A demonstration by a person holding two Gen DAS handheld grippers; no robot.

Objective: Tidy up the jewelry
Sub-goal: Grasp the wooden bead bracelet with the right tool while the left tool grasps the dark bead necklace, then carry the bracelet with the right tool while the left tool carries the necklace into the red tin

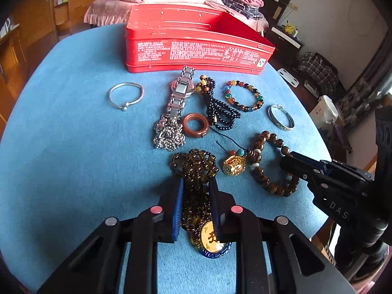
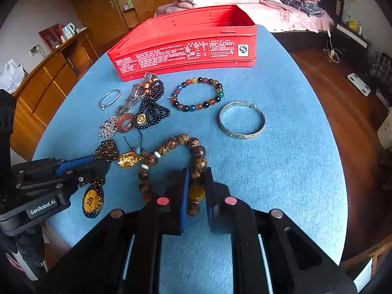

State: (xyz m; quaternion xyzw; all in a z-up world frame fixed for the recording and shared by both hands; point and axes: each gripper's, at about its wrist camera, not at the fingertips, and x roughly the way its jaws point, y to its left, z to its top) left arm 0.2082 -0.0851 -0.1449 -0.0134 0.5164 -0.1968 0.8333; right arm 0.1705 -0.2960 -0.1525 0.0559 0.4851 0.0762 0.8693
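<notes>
Both grabs are made: the left gripper (image 1: 196,191) is clamped on the dark necklace (image 1: 194,166), the right gripper (image 2: 197,183) pinches the brown bracelet (image 2: 196,164), both resting on the blue table (image 2: 281,171). Next, I judge, comes 2 careful lifts toward the red tin (image 2: 186,46), which looks empty, with 7 other pieces lying loose before it.

table (image 1: 61,147): everything lies on it
tin (image 1: 196,49): at the far edge, behind the jewelry
thin bangle (image 1: 125,95): left of the watch (image 1: 177,98)
beaded necklace (image 1: 196,171): between my left fingers
large-bead bracelet (image 2: 196,156): between my right fingers
wide bangle (image 2: 242,120): far right
</notes>
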